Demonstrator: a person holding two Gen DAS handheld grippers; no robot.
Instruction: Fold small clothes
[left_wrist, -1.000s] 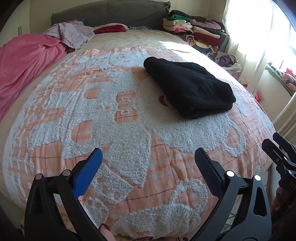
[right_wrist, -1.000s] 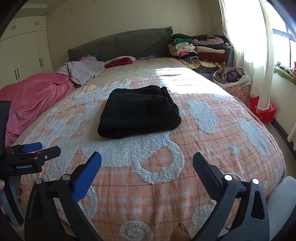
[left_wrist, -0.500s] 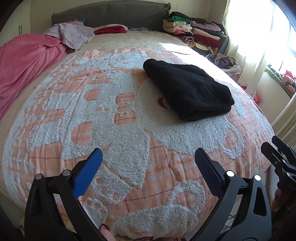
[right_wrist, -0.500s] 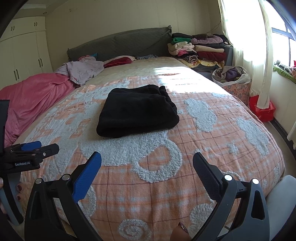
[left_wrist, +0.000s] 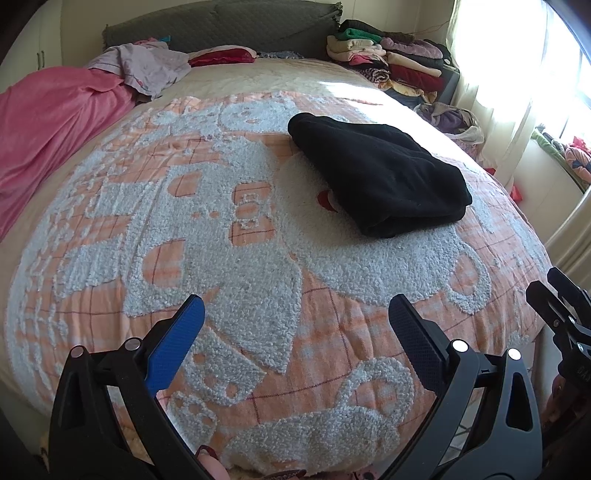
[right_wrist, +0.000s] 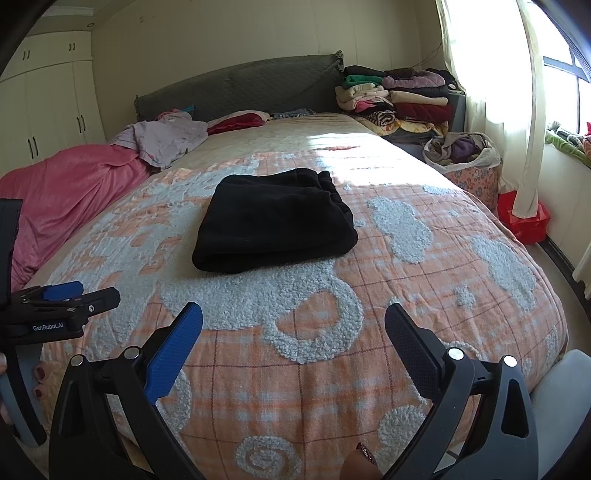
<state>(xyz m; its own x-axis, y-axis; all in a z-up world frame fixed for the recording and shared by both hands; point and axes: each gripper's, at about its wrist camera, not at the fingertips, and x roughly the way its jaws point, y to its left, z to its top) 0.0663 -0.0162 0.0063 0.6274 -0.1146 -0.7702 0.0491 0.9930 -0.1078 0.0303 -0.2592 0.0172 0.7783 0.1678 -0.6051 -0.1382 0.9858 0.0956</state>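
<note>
A folded black garment (left_wrist: 380, 177) lies flat on the orange and white bedspread (left_wrist: 221, 236), right of centre in the left wrist view and centred in the right wrist view (right_wrist: 275, 221). My left gripper (left_wrist: 295, 314) is open and empty, held near the foot of the bed, well short of the garment. My right gripper (right_wrist: 293, 319) is open and empty, also at the foot of the bed, facing the garment. Each gripper shows at the edge of the other's view.
A pink blanket (right_wrist: 62, 192) lies along the left side, with a lilac garment (right_wrist: 166, 136) and a red cloth (right_wrist: 236, 122) near the headboard. A stack of folded clothes (right_wrist: 395, 99) stands at the back right, and a laundry basket (right_wrist: 465, 158) and a red box (right_wrist: 524, 221) below the curtain.
Both grippers have drawn back a little from the bed; the garment sits slightly farther off in both views. Both stay open.
</note>
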